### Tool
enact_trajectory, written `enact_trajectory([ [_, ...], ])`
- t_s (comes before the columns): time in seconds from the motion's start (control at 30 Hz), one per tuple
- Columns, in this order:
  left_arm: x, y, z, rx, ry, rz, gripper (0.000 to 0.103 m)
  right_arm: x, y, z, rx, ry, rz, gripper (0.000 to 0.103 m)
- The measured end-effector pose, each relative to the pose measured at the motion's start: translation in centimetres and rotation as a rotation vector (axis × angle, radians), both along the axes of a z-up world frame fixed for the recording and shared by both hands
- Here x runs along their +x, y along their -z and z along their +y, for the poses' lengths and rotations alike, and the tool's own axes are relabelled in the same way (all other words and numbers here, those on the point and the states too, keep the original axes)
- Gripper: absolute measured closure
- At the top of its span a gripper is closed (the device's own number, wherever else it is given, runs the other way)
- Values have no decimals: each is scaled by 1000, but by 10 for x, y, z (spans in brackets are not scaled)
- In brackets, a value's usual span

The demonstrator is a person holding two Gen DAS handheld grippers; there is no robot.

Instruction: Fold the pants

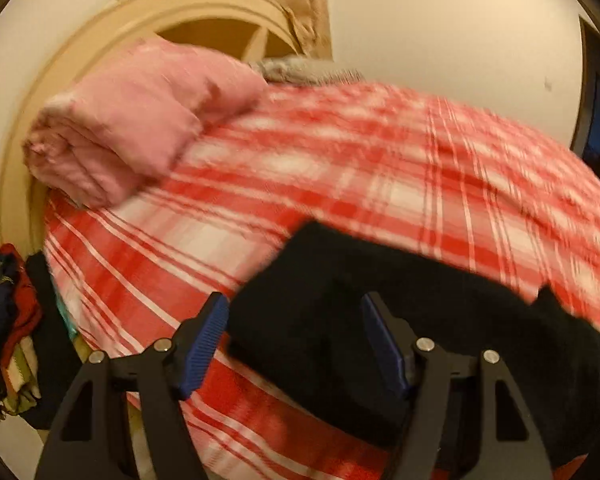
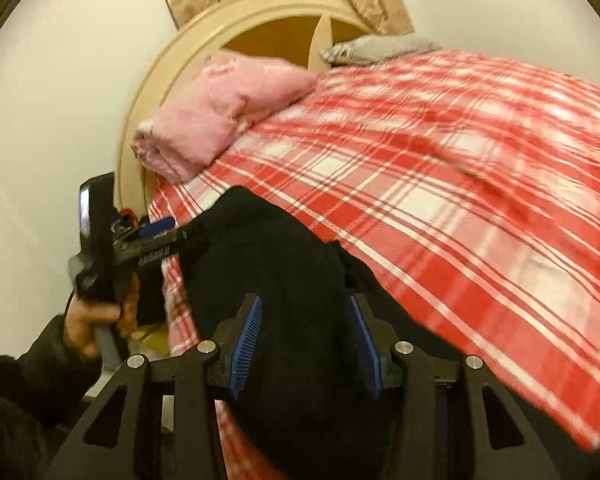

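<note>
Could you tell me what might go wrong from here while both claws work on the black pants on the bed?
The left claw stands open around the black pants, so the cloth could slip out if lifted now. The right claw straddles a thick bunch of cloth and may pinch several layers, spoiling the fold. The pants lie near the edge of the plaid bedspread, so a pull could drag them off.

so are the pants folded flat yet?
No. The black pants lie bunched in a heap at the edge of the plaid bed cover, between both grippers' fingers.
</note>
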State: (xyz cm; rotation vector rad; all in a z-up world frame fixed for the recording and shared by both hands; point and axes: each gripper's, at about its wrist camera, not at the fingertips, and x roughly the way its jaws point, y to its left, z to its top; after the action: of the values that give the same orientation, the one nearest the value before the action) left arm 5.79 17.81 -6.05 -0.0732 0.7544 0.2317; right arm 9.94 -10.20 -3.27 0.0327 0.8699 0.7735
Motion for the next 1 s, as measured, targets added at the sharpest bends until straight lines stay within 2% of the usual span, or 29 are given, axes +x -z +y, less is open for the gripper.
enact_trajectory([
  [0.17,-1,10,-9,-2,6,26,32,26,30,16,-91,-32,57,56],
  [0.3,3,15,-16,41,22,29,32,33,41,4,-44,-61,160,56],
  [0.37,6,20,-18,48,21,46,32,28,42,3,-15,-130,220,56],
  [0.47,8,25,-19,38,12,43,29,22,41,7,-16,-210,252,56],
  [0.57,10,24,-21,38,7,37,27,32,45,16,-10,-168,241,56],
  [0.7,14,19,-19,14,14,34,26,53,55,19,110,-57,288,56],
  [0.77,16,18,-19,10,20,32,25,55,56,19,152,-67,317,56],
  [0.87,18,22,-20,14,24,41,24,54,56,22,185,-142,373,56],
  [1.0,20,24,-25,31,17,39,20,62,55,30,188,-111,333,56],
])
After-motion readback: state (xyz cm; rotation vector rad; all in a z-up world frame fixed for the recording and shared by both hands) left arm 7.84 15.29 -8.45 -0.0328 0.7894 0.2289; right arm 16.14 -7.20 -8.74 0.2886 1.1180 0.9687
